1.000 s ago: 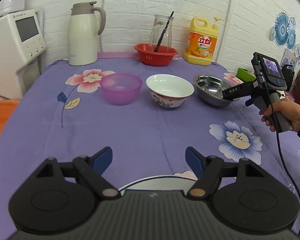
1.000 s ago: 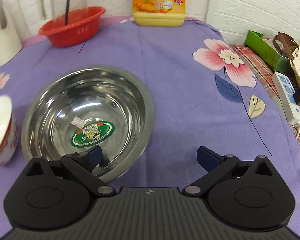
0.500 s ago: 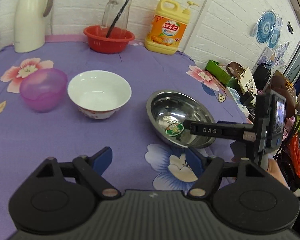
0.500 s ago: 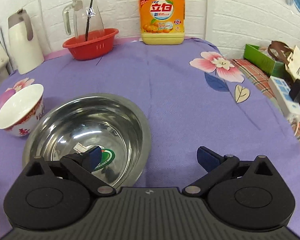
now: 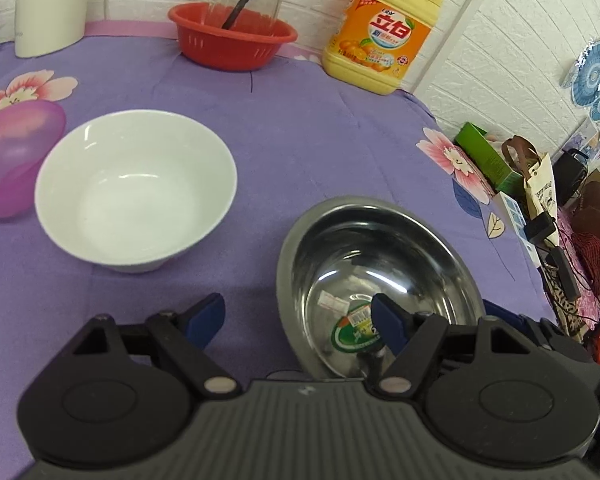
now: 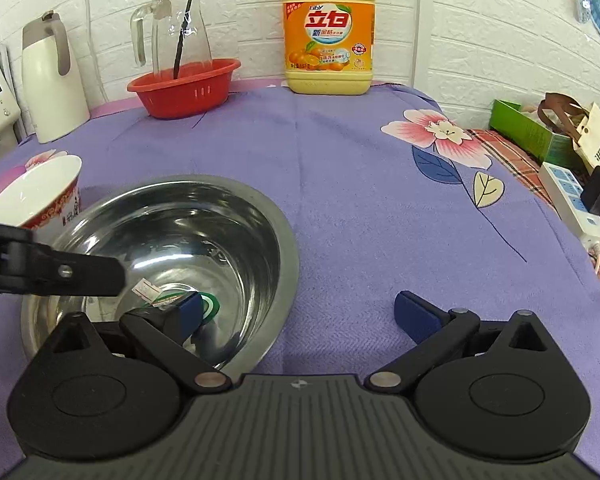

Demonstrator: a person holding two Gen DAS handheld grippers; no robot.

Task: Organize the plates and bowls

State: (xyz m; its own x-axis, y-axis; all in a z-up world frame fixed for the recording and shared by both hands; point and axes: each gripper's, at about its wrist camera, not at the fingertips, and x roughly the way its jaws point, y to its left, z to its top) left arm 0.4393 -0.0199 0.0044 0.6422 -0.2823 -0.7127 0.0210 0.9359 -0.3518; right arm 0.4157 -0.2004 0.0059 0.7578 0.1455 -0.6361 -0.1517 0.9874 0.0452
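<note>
Two grippers straddle opposite sides of one round stainless-steel bowl (image 5: 384, 280) on the purple floral cloth-covered surface (image 5: 308, 128).

Left wrist view: the left gripper (image 5: 300, 318) has its jaws open, the right finger inside the bowl, the left outside, apparently to pinch the thin rim. A glossy white ceramic bowl (image 5: 136, 188) and translucent pink plastic bowl (image 5: 16, 160) stand alongside.

Right wrist view: the right gripper (image 6: 302, 314) mirrors this, jaws open across the near-right rim, not yet clamped.
</note>
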